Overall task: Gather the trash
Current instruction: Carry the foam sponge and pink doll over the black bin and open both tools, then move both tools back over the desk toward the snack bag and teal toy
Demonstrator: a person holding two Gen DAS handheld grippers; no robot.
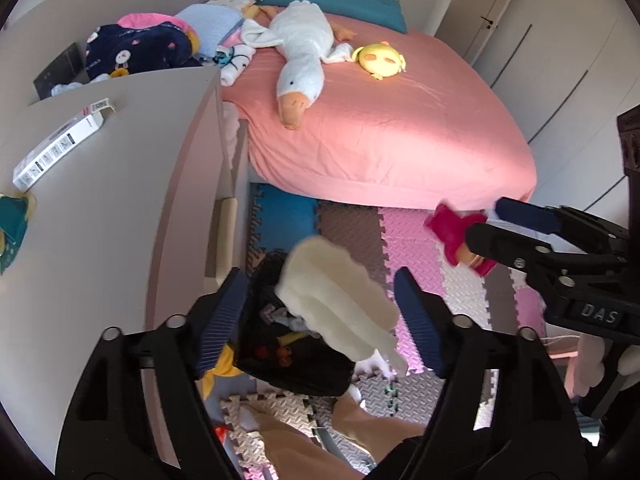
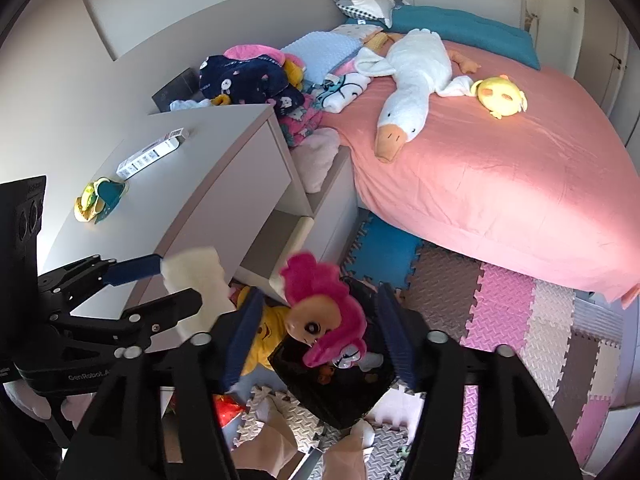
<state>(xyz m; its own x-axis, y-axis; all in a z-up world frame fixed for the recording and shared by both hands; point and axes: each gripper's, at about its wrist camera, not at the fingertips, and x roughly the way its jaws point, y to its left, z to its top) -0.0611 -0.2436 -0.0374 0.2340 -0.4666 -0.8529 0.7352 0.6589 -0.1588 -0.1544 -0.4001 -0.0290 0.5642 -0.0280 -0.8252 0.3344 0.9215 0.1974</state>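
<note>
A cream fluffy piece (image 1: 336,300) is in mid-air between the open jaws of my left gripper (image 1: 320,316), over a black trash bin (image 1: 296,360) on the floor; it looks loose and blurred. It also shows in the right wrist view (image 2: 200,284) beside the left gripper (image 2: 176,280). A pink-haired doll (image 2: 324,320) hangs between the wide jaws of my right gripper (image 2: 316,332), above the bin (image 2: 340,392). The doll (image 1: 452,236) shows at the right gripper's tips (image 1: 484,224) in the left wrist view. Several small items lie in the bin.
A grey cabinet (image 2: 192,184) holds a white box (image 2: 152,152) and a teal-yellow item (image 2: 100,198). A pink bed (image 2: 500,184) carries a goose plush (image 2: 412,84) and a yellow plush (image 2: 500,94). Foam mat tiles (image 2: 520,320) cover the floor. A yellow toy (image 2: 268,340) lies by the bin.
</note>
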